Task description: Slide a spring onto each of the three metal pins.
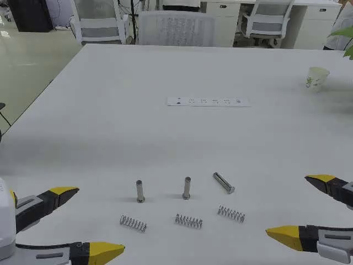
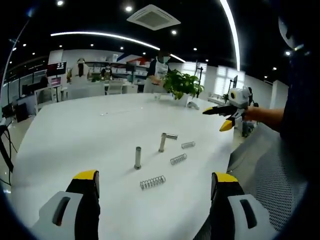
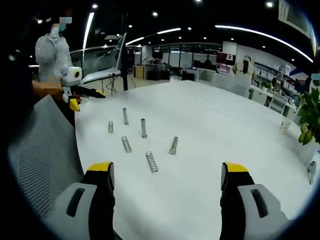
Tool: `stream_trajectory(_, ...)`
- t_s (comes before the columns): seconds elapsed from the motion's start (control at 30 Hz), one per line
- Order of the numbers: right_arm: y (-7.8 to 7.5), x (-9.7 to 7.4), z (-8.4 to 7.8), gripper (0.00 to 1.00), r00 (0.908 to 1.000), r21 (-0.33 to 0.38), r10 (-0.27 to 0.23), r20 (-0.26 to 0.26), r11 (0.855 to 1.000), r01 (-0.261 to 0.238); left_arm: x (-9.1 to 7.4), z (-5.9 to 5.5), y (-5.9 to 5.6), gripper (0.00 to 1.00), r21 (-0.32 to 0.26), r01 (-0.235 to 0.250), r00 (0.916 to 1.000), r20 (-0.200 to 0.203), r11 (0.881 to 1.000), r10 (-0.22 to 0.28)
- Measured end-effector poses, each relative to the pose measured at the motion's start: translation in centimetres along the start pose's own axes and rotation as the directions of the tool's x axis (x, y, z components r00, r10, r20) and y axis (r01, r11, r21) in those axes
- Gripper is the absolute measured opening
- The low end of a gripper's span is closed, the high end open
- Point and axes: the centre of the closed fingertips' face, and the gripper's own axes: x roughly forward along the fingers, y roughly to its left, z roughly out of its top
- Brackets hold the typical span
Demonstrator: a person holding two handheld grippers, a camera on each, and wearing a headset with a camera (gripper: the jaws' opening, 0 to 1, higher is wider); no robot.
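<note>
Surface: white table (image 1: 110, 121) is carrying everything near its front edge.
Pins: three; left pin (image 1: 140, 191) and middle pin (image 1: 187, 187) are standing upright, right pin (image 1: 223, 183) is lying flat.
Springs: three are lying in a row just before the pins: left spring (image 1: 133, 223), middle spring (image 1: 188, 221), right spring (image 1: 230, 213).
Left gripper (image 1: 100, 220): hanging wide open, gripping nothing.
Right gripper (image 1: 287, 204): hanging wide open, gripping nothing.

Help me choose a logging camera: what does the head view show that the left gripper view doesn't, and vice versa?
Head view: drawer cabinets beyond the table. Left gripper view: a ceiling vent, light strips, and the arm holding the open right gripper. Both: the open left gripper, three pins, two upright and one lying, and three springs lying loose beside them.
</note>
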Motion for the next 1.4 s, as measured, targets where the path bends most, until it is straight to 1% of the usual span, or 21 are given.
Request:
stream_trajectory(0.43,-0.02,-0.05,0.04,0.87,1.0000,0.001,0.001,-0.001,1.000,-0.001,-0.01,0.14,0.05,0.88,0.006,0.001,1.0000,-0.001,1.000,-0.001)
stream_trajectory(0.6,0.09,-0.03,0.10,0.86,1.0000,0.004,0.004,-0.001,1.000,-0.004,-0.07,0.04,0.01,0.88,0.005,0.002,1.0000,-0.003,1.000,-0.002)
stream_trajectory(0.83,0.26,-0.02,-0.23,0.84,0.9999,0.016,0.012,-0.010,1.000,-0.012,-0.10,-0.01,-0.04,0.88,0.006,0.002,1.0000,-0.003,1.000,-0.002)
stream_trajectory(1.4,0.18,0.05,-0.01,0.84,0.9999,0.028,0.011,-0.004,1.000,-0.011,-0.11,-0.14,0.01,0.87,0.001,-0.001,1.0000,0.000,1.000,0.001)
